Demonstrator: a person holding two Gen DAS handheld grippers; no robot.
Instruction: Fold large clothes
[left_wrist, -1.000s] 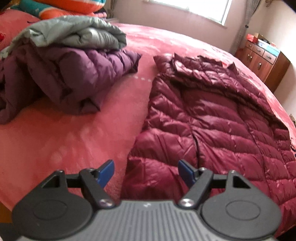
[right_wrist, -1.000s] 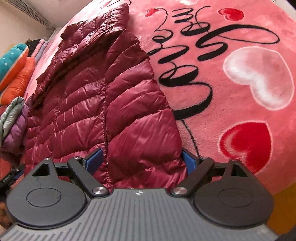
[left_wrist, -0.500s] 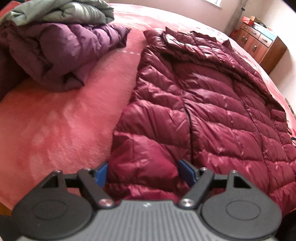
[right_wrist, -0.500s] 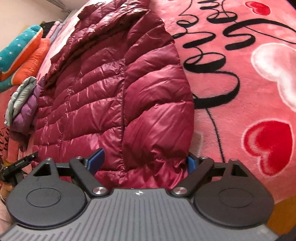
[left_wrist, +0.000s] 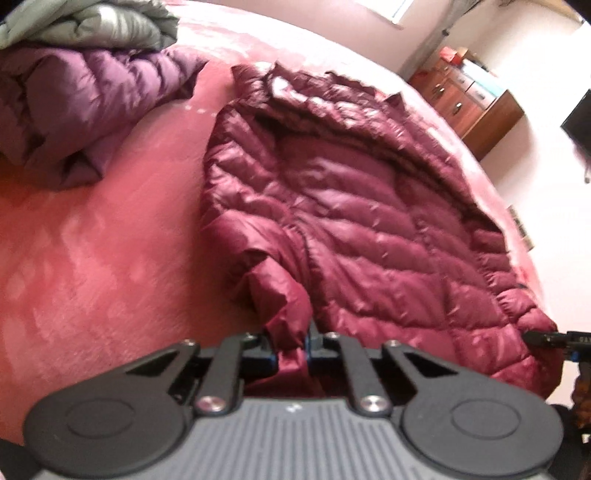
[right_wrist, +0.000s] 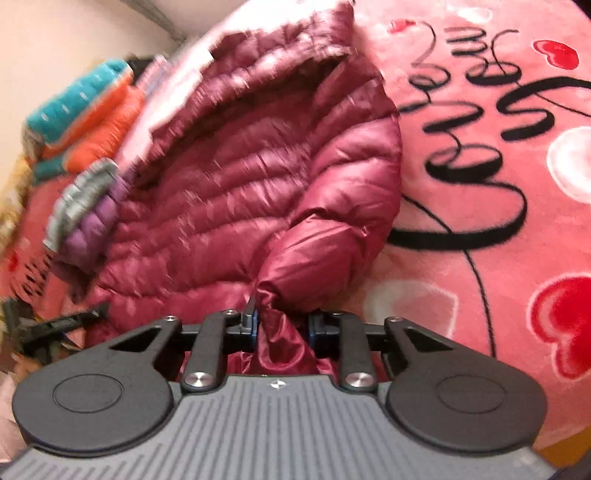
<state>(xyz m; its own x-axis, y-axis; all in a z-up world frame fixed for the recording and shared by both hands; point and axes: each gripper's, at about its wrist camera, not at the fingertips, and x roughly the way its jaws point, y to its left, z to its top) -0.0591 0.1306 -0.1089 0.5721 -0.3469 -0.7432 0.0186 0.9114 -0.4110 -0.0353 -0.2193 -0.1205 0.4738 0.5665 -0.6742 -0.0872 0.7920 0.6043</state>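
A maroon quilted down jacket (left_wrist: 351, 206) lies spread on the pink bed. My left gripper (left_wrist: 291, 350) has its jaws closing on the jacket's near left hem corner, and the pinched fabric is bunched up between the blue pads. In the right wrist view the same jacket (right_wrist: 229, 192) fills the middle. My right gripper (right_wrist: 282, 326) has its jaws closing on the near right hem corner, with a puffed fold gathered between them. Each gripper shows as a dark tip at the edge of the other's view.
A folded purple and grey down jacket (left_wrist: 81, 96) lies at the bed's far left. The pink blanket (right_wrist: 480, 192) with black script and hearts lies to the right. Teal and orange pillows (right_wrist: 85, 110) are stacked at the head. A wooden dresser (left_wrist: 476, 107) stands by the wall.
Both grippers went from wide open around the jacket's hem to pinched on it. The hem corners are now bunched and drawn up, and both views have tilted.
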